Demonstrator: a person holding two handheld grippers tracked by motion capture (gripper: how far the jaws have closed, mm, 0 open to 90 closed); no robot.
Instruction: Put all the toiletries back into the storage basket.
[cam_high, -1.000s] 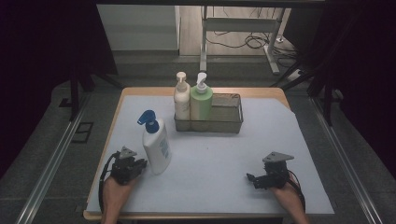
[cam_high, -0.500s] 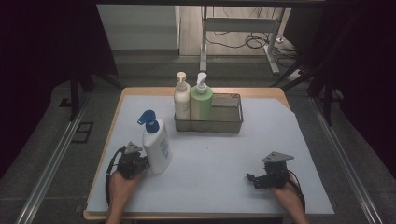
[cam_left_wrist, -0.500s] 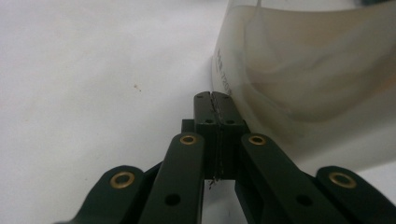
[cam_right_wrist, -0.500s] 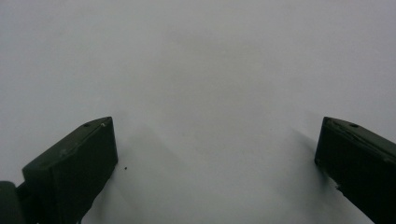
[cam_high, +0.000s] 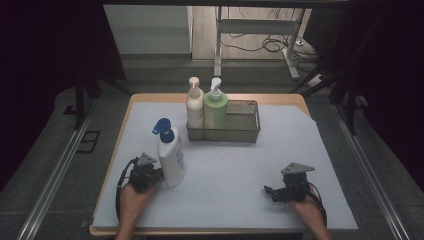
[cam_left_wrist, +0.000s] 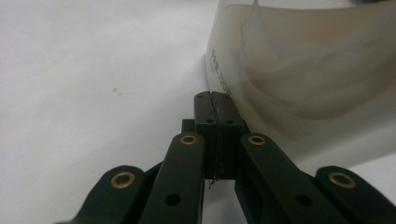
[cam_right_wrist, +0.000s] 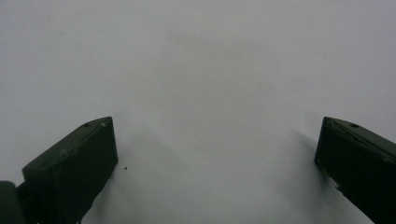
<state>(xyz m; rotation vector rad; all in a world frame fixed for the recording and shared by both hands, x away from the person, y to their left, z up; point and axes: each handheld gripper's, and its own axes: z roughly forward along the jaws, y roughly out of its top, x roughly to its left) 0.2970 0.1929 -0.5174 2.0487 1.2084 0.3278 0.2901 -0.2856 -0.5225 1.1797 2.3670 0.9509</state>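
A white pump bottle (cam_high: 171, 160) with a blue top stands on the white mat (cam_high: 240, 170) at the front left. My left gripper (cam_high: 158, 176) lies low on the mat just left of its base. In the left gripper view its jaws are pressed together at the tips (cam_left_wrist: 214, 100) with nothing between them. There the bottle's white wall (cam_left_wrist: 303, 70) sits just to their right. My right gripper (cam_high: 268, 191) rests on the mat at the front right, pointing left. In the right gripper view it stands open (cam_right_wrist: 215, 154) over bare mat.
A wire basket (cam_high: 245, 132) stands at the back middle of the table. It holds a cream pump bottle (cam_high: 194, 107) and a green pump bottle (cam_high: 215, 112) at its left end. A person's hands come in from the bottom edge.
My left gripper has edged a little to the right, closer to the white bottle's base. The right gripper has not moved.
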